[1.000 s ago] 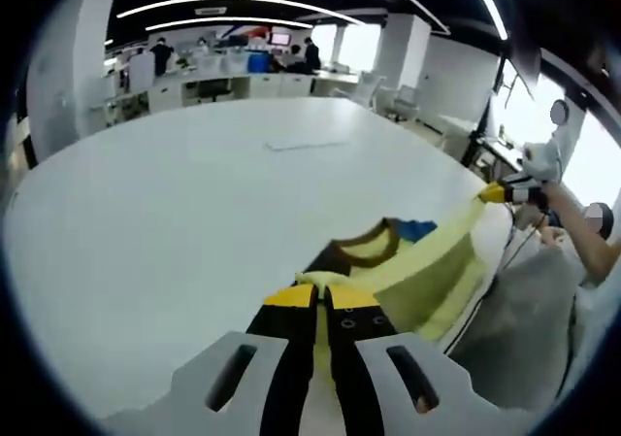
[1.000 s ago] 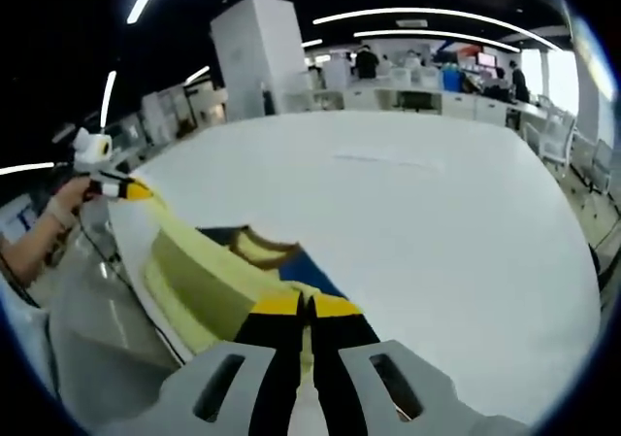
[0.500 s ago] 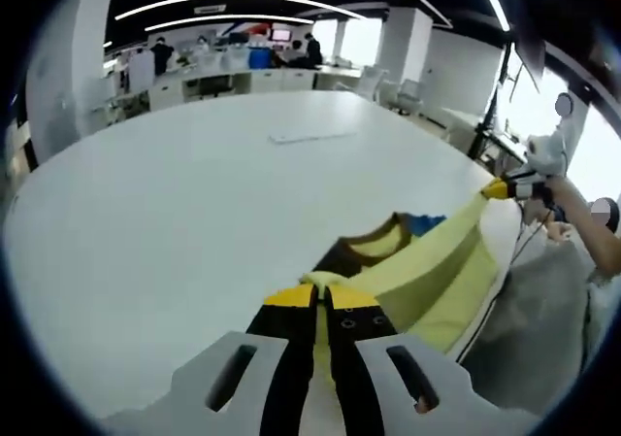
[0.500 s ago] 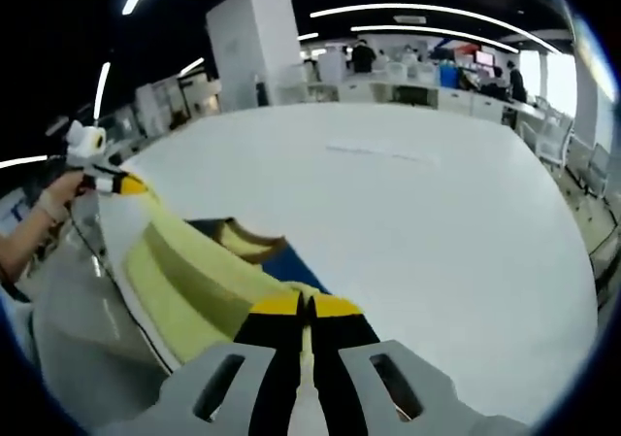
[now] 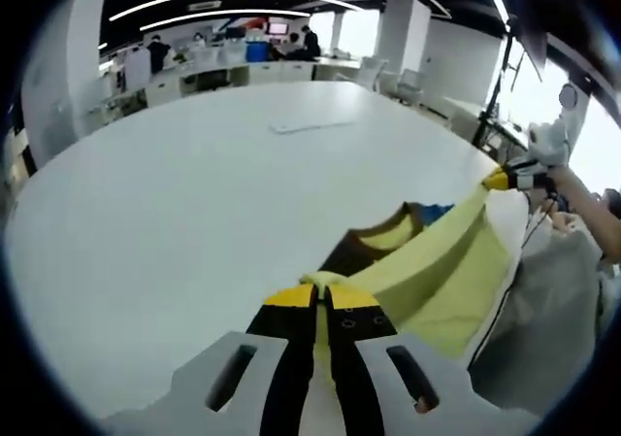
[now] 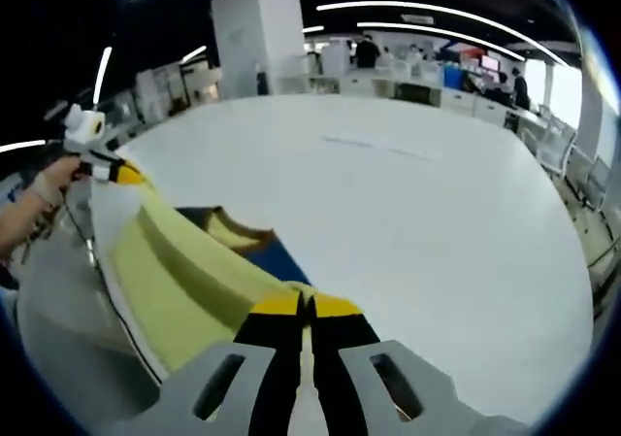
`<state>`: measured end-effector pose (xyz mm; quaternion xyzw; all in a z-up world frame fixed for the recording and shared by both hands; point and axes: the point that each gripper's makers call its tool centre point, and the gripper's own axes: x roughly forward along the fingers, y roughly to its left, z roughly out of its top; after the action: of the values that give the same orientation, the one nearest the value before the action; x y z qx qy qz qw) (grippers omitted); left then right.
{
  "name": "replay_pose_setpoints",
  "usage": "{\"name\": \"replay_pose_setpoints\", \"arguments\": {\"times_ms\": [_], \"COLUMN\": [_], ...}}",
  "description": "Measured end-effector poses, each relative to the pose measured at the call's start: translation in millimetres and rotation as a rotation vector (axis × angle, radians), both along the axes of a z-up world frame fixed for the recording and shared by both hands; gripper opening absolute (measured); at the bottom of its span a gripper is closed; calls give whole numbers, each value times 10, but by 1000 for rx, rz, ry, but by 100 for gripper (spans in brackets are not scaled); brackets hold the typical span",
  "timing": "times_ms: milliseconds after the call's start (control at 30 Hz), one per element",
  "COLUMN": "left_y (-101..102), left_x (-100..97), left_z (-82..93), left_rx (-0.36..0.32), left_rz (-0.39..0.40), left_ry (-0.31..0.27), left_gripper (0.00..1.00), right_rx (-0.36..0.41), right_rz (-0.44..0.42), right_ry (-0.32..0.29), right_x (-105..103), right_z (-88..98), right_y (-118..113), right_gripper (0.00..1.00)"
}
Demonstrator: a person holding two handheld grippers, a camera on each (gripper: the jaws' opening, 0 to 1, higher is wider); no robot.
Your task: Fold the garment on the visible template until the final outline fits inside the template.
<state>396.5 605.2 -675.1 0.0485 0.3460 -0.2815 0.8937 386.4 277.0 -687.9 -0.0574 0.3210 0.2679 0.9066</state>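
We are holding a yellow garment (image 5: 427, 271) stretched between the two grippers above the near edge of the white table (image 5: 194, 193). The left gripper (image 5: 320, 295) has its jaws pressed together on one corner of the cloth; in the right gripper view, the right gripper (image 6: 306, 305) is likewise clamped flat on the opposite corner, with no gap showing between the yellow-tipped jaws. Each gripper is also appearing small in the other's view, at the far end of the taut hem.

The garment is hanging partly over the table's near edge, its dark brown collar (image 5: 374, 237) and a blue panel (image 6: 277, 261) lying toward the table's centre. The thin outlined template (image 5: 310, 125) is lying flat well beyond the garment, toward the table's far side.

To do this step well, we judge that both hands should be carrying the cloth forward together, keeping the hem evenly tensioned so the fabric is not sagging or twisting, then laying it squarely over the template before any fold.

The fabric is looking soft, matte and limp, draping in broad folds; the table is smooth and faintly glossy, so we are expecting the cloth to slide easily.
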Motion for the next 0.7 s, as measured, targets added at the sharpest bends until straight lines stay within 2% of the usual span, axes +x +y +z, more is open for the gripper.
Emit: {"name": "replay_pose_setpoints", "arguments": {"times_ms": [333, 700], "left_y": [41, 93], "left_x": [74, 164], "left_z": [-197, -287], "left_rx": [0, -7], "left_rz": [25, 42], "left_ry": [8, 12], "left_gripper": [0, 0], "right_rx": [6, -8], "right_rz": [-8, -17], "right_ry": [4, 3], "right_x": [79, 198], "right_z": [-66, -145], "right_y": [14, 19], "right_gripper": [3, 3]}}
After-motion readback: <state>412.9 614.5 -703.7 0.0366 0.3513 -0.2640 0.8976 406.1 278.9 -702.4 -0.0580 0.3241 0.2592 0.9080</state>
